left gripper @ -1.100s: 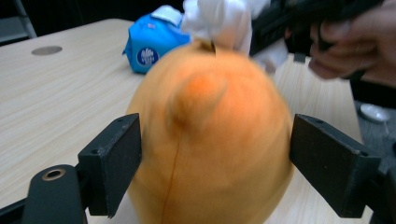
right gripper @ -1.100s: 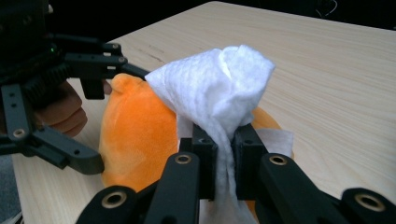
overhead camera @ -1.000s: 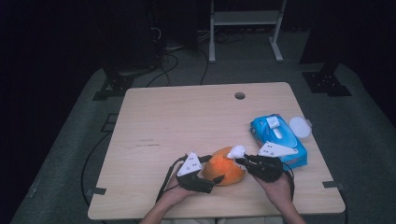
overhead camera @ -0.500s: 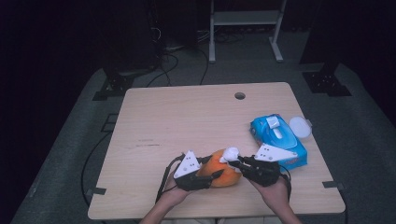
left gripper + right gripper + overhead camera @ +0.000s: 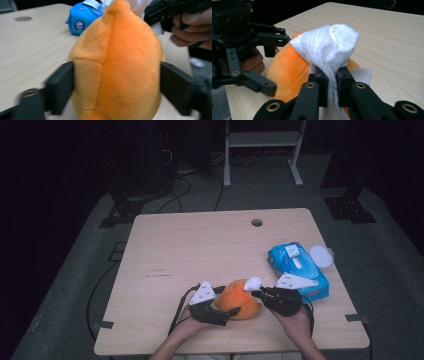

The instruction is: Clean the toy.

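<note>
Left claw (image 5: 235, 311) reopened around orange plush (image 5: 240, 298) near table's front edge (image 5: 230, 351); right claw (image 5: 254, 292) pinching white wipe (image 5: 252, 282).

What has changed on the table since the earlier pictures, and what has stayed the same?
The left gripper has just reopened its jaws; they now flank the orange plush. The plush has turned a little between the grippers. The right gripper stays shut on the white wipe, resting on the plush. The blue wipes pack and the white lid have not moved.

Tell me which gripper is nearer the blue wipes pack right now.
Right. The right gripper sits just in front of the blue wipes pack, pinching a white wipe. The left gripper is farther off, across the orange plush toy.
</note>
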### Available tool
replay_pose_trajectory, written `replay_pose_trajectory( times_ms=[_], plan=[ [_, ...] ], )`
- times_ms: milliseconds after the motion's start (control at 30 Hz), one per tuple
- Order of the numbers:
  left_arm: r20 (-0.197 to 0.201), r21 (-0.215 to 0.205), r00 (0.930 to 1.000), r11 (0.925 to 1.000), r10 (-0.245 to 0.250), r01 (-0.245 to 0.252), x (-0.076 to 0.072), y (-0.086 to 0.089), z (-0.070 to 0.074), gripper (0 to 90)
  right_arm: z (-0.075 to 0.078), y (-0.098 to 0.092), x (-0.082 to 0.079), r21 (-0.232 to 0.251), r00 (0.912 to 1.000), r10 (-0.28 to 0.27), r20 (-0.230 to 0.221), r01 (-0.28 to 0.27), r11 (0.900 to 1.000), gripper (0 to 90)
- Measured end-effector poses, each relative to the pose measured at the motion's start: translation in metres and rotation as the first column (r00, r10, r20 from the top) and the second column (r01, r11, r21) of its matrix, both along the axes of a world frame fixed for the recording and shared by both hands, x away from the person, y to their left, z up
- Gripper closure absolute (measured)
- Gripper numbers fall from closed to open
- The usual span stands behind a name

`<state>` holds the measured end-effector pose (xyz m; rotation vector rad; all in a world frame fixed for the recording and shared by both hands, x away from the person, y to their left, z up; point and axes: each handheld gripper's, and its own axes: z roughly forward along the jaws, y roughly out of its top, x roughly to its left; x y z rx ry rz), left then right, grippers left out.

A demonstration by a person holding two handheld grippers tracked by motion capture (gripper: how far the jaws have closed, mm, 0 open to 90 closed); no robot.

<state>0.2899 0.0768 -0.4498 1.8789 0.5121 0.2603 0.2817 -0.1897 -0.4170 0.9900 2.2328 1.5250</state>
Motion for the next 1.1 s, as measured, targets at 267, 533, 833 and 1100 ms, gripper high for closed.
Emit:
replay_pose_trajectory(
  times_ms=[267, 533, 833, 1100],
  plan=[
    [0.08, 0.078, 0.9959, 0.9959, 0.04, -0.047, -0.011, 0.0, 0.022, 37.3, 0.021, 0.013, -0.016, 0.013, 0.9958, 0.052, 0.075, -0.053, 0.999, 81.8],
    [0.056, 0.048, 0.9981, 0.9985, 0.024, -0.026, -0.013, 0.004, 0.031, 39.6, 0.013, 0.002, -0.008, 0.02, 0.9992, 0.004, 0.04, -0.005, 1.0, 81.8],
    [0.042, 0.055, 0.9989, 0.9982, 0.023, -0.025, -0.013, 0.002, 0.024, 39.1, 0.013, 0.008, -0.009, -0.001, 0.9979, 0.017, 0.063, -0.017, 1.0, 81.9],
    [0.063, 0.065, 0.9979, 0.9978, 0.009, -0.013, -0.016, -0.004, 0.021, 37.3, 0.024, 0.012, -0.014, -0.004, 0.9949, 0.019, 0.099, -0.018, 1.0, 81.8]
  ],
)
